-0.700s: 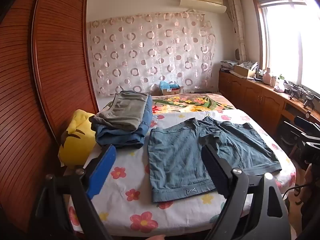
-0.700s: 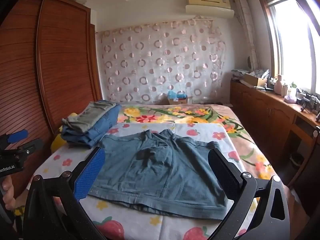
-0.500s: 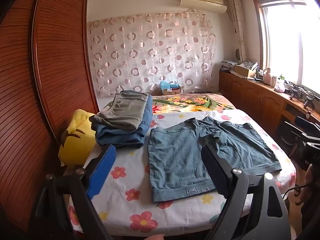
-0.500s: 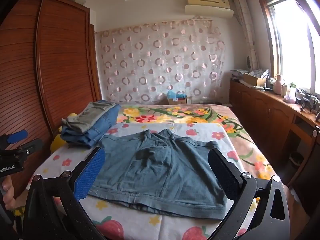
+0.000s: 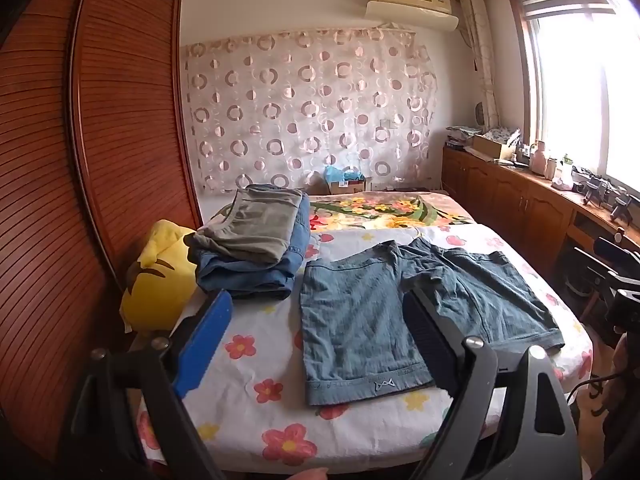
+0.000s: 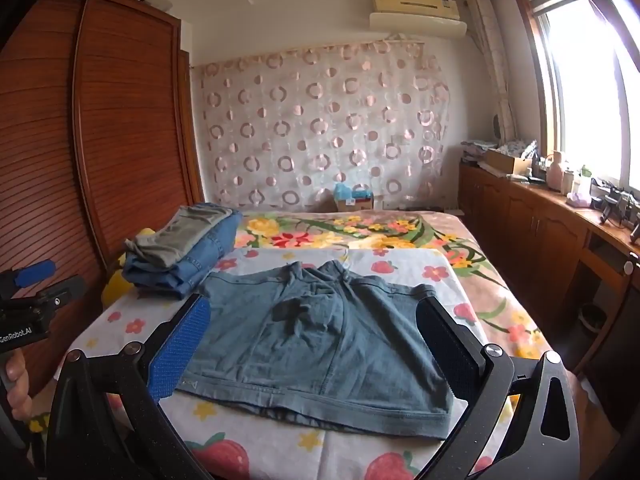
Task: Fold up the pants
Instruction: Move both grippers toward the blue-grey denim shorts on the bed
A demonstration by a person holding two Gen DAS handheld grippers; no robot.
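Observation:
Blue denim shorts (image 5: 404, 304) lie spread flat on the flowered sheet of the bed (image 5: 256, 360), both legs toward me; they also show in the right wrist view (image 6: 320, 340). My left gripper (image 5: 320, 340) is open and empty, held above the bed's near left edge, short of the shorts' left leg hem. My right gripper (image 6: 316, 340) is open and empty, hovering over the near right side of the shorts. The left gripper also shows at the left edge of the right wrist view (image 6: 32, 296).
A stack of folded pants (image 5: 256, 248) sits at the back left of the bed, next to a yellow cushion (image 5: 160, 280). A wooden wardrobe (image 5: 80, 180) stands on the left. A low cabinet (image 5: 540, 208) with clutter runs along the window on the right.

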